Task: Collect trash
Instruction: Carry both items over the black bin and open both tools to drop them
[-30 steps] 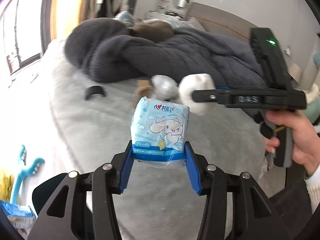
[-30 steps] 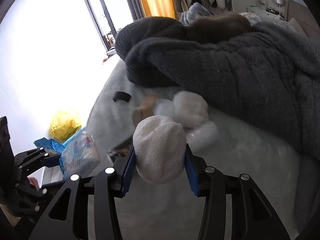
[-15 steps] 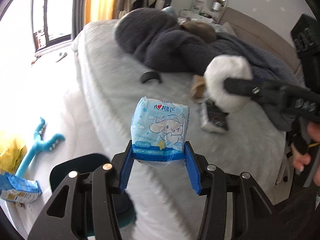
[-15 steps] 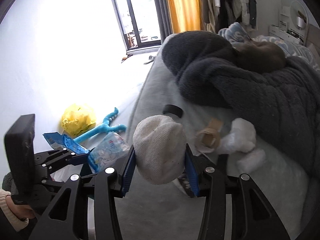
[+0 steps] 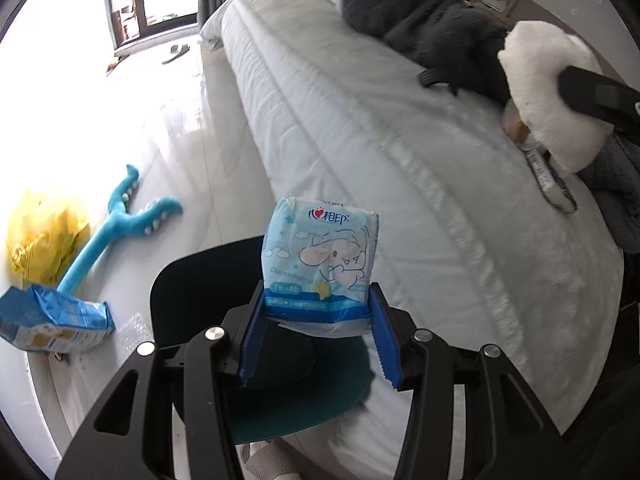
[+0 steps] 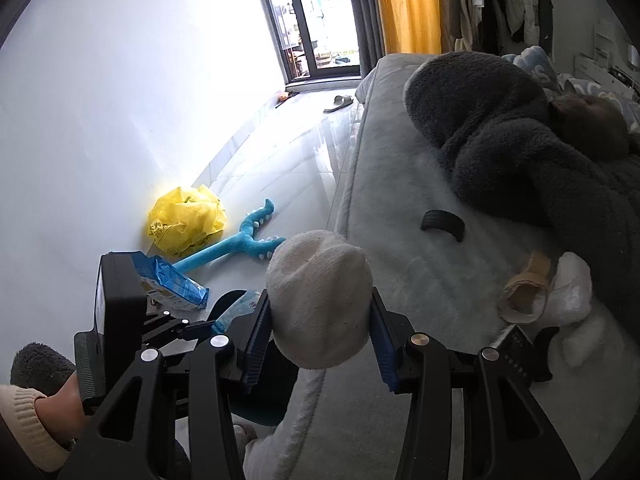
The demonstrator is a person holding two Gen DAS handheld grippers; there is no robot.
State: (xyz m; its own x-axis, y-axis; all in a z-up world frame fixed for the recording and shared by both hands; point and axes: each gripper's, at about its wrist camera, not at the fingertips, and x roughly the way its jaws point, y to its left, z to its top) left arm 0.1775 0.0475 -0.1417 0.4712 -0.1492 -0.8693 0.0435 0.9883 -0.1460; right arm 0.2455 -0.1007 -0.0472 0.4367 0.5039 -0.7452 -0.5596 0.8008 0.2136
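Note:
My left gripper (image 5: 318, 338) is shut on a light blue tissue pack (image 5: 320, 268) with a cartoon print and holds it over a dark teal bin (image 5: 288, 392) beside the bed. My right gripper (image 6: 320, 344) is shut on a white balled sock (image 6: 320, 300), which also shows at the right in the left wrist view (image 5: 548, 92). On the bed lie a cardboard roll (image 6: 524, 284), crumpled white tissue (image 6: 572, 292) and a dark packet (image 6: 516, 348).
A grey bed (image 5: 360, 128) carries a dark fleece blanket (image 6: 520, 152) and a black band (image 6: 442, 224). On the floor lie a yellow plastic bag (image 6: 186, 220), a blue toy (image 6: 236, 244), a blue snack bag (image 5: 52, 320) and a slipper (image 6: 338, 102).
Both grippers swung left, away from the bed's middle toward its edge and the floor, each keeping its hold. The teal bin now lies under the tissue pack.

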